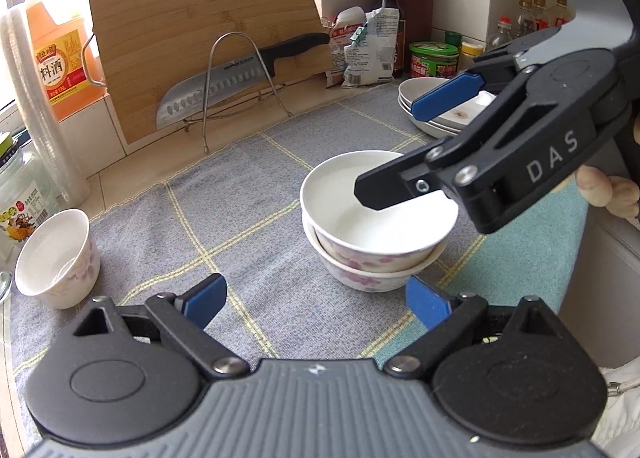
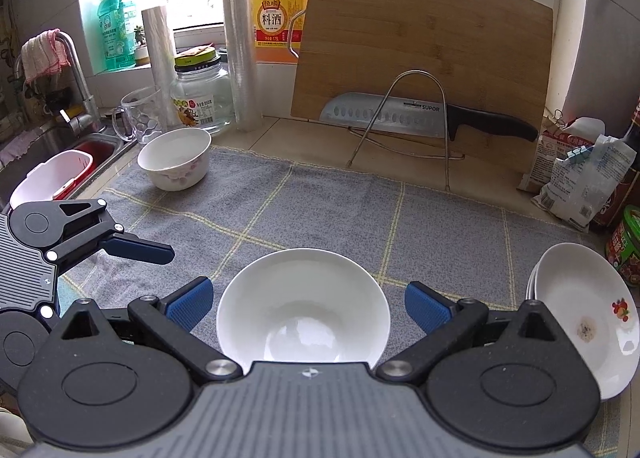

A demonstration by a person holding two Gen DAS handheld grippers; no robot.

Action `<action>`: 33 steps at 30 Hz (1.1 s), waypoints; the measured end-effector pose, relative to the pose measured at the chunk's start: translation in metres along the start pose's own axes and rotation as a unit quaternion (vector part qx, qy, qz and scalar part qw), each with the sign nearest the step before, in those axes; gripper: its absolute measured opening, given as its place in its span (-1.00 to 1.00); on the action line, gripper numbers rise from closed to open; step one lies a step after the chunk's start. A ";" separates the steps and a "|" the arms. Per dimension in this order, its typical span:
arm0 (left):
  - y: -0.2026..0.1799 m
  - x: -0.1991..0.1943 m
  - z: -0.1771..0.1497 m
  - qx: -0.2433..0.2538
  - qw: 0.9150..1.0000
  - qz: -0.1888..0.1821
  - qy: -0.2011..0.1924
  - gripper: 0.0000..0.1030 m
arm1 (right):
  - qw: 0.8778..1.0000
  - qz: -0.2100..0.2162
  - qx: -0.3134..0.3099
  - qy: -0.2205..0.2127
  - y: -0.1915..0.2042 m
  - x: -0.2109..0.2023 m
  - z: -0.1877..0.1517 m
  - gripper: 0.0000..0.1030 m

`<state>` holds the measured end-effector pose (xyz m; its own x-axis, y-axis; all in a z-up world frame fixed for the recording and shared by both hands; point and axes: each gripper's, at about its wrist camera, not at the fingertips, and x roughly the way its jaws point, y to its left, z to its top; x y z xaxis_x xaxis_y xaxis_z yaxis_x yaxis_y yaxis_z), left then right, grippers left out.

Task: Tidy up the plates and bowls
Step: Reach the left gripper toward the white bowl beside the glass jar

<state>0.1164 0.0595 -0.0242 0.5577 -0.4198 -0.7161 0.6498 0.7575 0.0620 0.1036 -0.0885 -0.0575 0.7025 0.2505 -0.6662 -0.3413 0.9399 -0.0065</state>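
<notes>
The left hand-held gripper [image 1: 316,300] sits lowest in its own view, angled down at the counter [image 1: 132,174], its blue pads wide apart over bare grey cloth [image 1: 240,218], with nothing between them. Just ahead of its right pad stand two stacked bowls [image 1: 372,234], one nested in the other, both floral outside. The right hand-held gripper [image 2: 308,304] reaches in from the right of that view, also tilted down, one black finger hanging over the top bowl's rim; fingers of the person's hand [image 1: 600,190] show behind it. In the right wrist view its pads stand fully apart on either side of the top bowl and clear of its rim, so it grips nothing.

A third bowl [image 2: 175,164] stands alone at the far left of the cloth, well apart from the stack, near the sink [image 2: 60,146]. A stack of plates [image 2: 584,318] lies at the right edge of the cloth; the top one carries a small fruit print and a brown stain, and at least three rims show, though the exact count cannot be told.

Behind, one cutting board [image 2: 424,58] leans at the window with one knife [image 2: 424,118] resting on a wire rack [image 2: 416,114] before it
</notes>
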 end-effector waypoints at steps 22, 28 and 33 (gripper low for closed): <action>0.073 -0.059 -0.026 -0.159 0.967 0.200 0.011 0.87 | 0.991 0.041 -0.118 -0.051 0.040 -0.012 0.029 1.00; 0.118 -0.063 -0.027 -0.137 0.970 0.199 -0.010 0.88 | 0.989 0.047 -0.131 -0.045 0.072 0.003 0.038 1.00; 0.161 -0.063 -0.028 -0.115 0.977 0.180 -0.015 0.92 | 0.993 0.036 -0.111 -0.025 0.104 0.028 0.051 1.00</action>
<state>0.1715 0.2214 0.0113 0.7458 -0.1178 -0.6557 0.2776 0.9497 0.1451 0.1200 0.0278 -0.0386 0.6994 0.3310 -0.6335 -0.5172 0.8461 -0.1289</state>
